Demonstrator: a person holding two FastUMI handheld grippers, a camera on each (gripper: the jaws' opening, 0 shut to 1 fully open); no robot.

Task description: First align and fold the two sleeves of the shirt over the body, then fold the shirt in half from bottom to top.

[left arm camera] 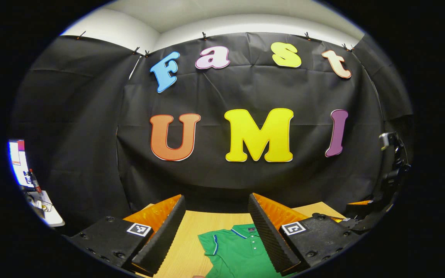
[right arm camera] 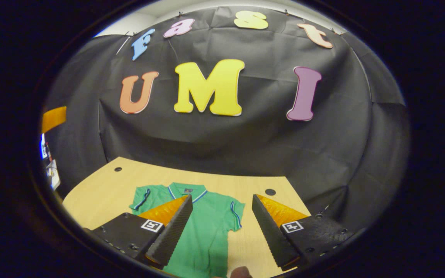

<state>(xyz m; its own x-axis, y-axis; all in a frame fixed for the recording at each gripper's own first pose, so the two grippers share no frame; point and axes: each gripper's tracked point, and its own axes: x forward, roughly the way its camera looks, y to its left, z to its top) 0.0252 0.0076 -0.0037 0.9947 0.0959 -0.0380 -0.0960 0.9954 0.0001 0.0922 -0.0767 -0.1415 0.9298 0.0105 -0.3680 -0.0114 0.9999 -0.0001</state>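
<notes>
Left gripper (left arm camera: pixel 216 231) held wide, nothing gripped, raised above table (left arm camera: pixel 191 231); shirt (left arm camera: pixel 238 251) seen flat at 6 o'clock between fingers. Right gripper (right arm camera: pixel 222 227) likewise spread wide, empty, above table; shirt laid flat, collar toward 12 o'clock, sleeves spread unfolded, left finger (right arm camera: pixel 170 231) overlapping it in view.

Both grippers held up, jaws wide apart.

The left gripper (left arm camera: pixel 216 231) sits at the bottom centre of the left gripper view; the right gripper (right arm camera: pixel 222 229) sits at the bottom centre of the right gripper view, both holding nothing.
</notes>
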